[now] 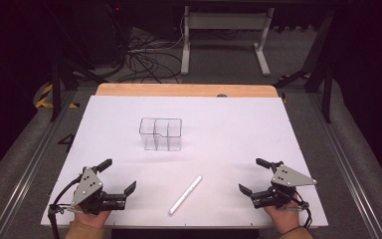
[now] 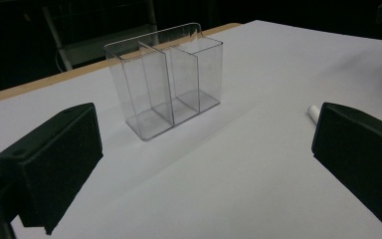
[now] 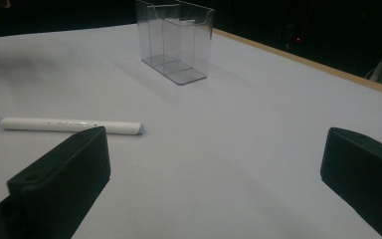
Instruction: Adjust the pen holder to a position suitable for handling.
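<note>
A clear plastic organiser with three compartments stands upright and empty in the middle of the white table. A white pen lies flat near the front edge, between my two grippers. My left gripper rests at the front left, open, nothing between its jaws. The right gripper rests at the front right, also open and empty. From the left gripper view the organiser stands ahead and the pen's tip peeks past the right jaw. In the right gripper view the pen lies just beyond the left jaw, the organiser farther off.
The white sheet covers a wooden table whose bare edge shows at the back. Beyond it stand a white frame and loose cables on the floor. Metal rails run along both sides.
</note>
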`<state>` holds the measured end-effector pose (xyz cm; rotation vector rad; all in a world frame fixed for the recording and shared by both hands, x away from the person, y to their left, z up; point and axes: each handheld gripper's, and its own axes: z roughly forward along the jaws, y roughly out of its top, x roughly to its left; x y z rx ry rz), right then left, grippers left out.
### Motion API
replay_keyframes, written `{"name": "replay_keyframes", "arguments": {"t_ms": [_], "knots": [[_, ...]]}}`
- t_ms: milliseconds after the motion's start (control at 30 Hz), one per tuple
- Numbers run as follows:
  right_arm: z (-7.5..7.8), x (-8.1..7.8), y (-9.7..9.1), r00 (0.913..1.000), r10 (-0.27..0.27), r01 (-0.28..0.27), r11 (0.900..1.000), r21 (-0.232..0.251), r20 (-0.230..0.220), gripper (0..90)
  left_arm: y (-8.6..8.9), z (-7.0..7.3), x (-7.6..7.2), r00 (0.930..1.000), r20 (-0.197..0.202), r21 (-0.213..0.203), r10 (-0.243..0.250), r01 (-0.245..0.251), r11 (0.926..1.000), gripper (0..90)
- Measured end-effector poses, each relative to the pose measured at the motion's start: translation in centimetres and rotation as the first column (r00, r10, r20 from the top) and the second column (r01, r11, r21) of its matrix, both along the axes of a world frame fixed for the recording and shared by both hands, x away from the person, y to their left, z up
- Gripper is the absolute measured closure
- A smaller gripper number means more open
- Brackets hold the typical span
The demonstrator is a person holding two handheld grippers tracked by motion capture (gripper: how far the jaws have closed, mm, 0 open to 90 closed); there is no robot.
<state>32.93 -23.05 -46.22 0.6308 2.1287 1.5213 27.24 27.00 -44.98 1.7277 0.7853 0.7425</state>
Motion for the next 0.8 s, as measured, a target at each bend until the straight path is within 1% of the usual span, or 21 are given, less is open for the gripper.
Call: {"name": "replay_keyframes", "arguments": {"t_ms": [100, 200, 233, 267, 367, 433, 467, 500, 533, 567, 700, 800], "knots": [[-0.06, -0.01, 0.0, 0.9999, 0.004, -0.004, 1.0, 0.003, -0.011, 0.3, -0.12, 0.03, -0.05, 0.9999, 0.01, 0.003, 0.002, -0.002, 1.0, 0.3], [-0.12, -0.02, 0.0, 0.9997, 0.005, -0.005, 1.0, 0.006, -0.022, 0.6, -0.24, 0.06, -0.12, 0.9999, 0.011, 0.004, 0.002, -0.002, 1.0, 0.2], [-0.18, 0.04, 0.02, 0.9996, 0.011, -0.01, 0.9999, 0.004, -0.027, 0.6, -0.21, 0.17, -0.18, 0.9999, 0.017, 0.018, 0.001, -0.001, 0.9998, 0.2], [-0.21, 0.08, 0.03, 0.9996, 0.01, -0.01, 1.0, 0.001, -0.025, 0.6, -0.21, 0.21, -0.21, 0.9998, 0.018, 0.019, 0.003, -0.003, 0.9998, 0.2], [-0.24, 0.08, 0.06, 0.9996, 0.01, -0.01, 1.0, 0.001, -0.027, 0.8, -0.18, 0.26, -0.27, 1.0, 0.006, 0.017, -0.003, 0.003, 0.9999, 0.5], [-0.26, 0.06, 0.08, 0.9995, 0.01, -0.01, 1.0, 0.001, -0.03, 1.1, -0.1, 0.31, -0.19, 0.9999, 0.008, 0.003, -0.013, 0.013, 0.9999, 0.8], [-0.26, 0.06, 0.08, 0.9994, 0.011, -0.011, 0.9999, 0.0, -0.033, 1.2, -0.09, 0.34, -0.17, 0.9998, -0.003, -0.013, -0.022, 0.021, 0.9997, 0.9], [-0.28, 0.07, 0.07, 0.9992, 0.014, -0.014, 0.9999, 0.001, -0.036, 1.5, -0.03, 0.39, -0.11, 0.9995, -0.006, -0.02, -0.03, 0.03, 0.9994, 0.9], [-0.29, 0.08, 0.07, 0.9991, 0.016, -0.016, 0.9999, 0.001, -0.039, 1.6, -0.06, 0.4, -0.09, 0.9993, -0.016, -0.042, -0.035, 0.034, 0.9985, 1.0], [-0.29, 0.08, 0.07, 0.9991, 0.016, -0.016, 0.9999, 0.001, -0.04, 1.6, -0.08, 0.44, -0.1, 0.999, -0.023, -0.053, -0.038, 0.037, 0.9979, 1.0], [-0.37, 0.16, 0.06, 0.9988, 0.02, -0.02, 0.9998, -0.004, -0.044, 1.7, -0.25, 0.67, -0.11, 0.9989, -0.021, -0.043, -0.042, 0.041, 0.9983, 1.1], [-0.51, 0.12, 0.09, 0.9987, 0.018, -0.019, 0.9998, -0.012, -0.047, 1.7, -0.49, 0.8, -0.09, 0.9991, -0.01, -0.01, -0.041, 0.041, 0.9991, 1.0]]}}
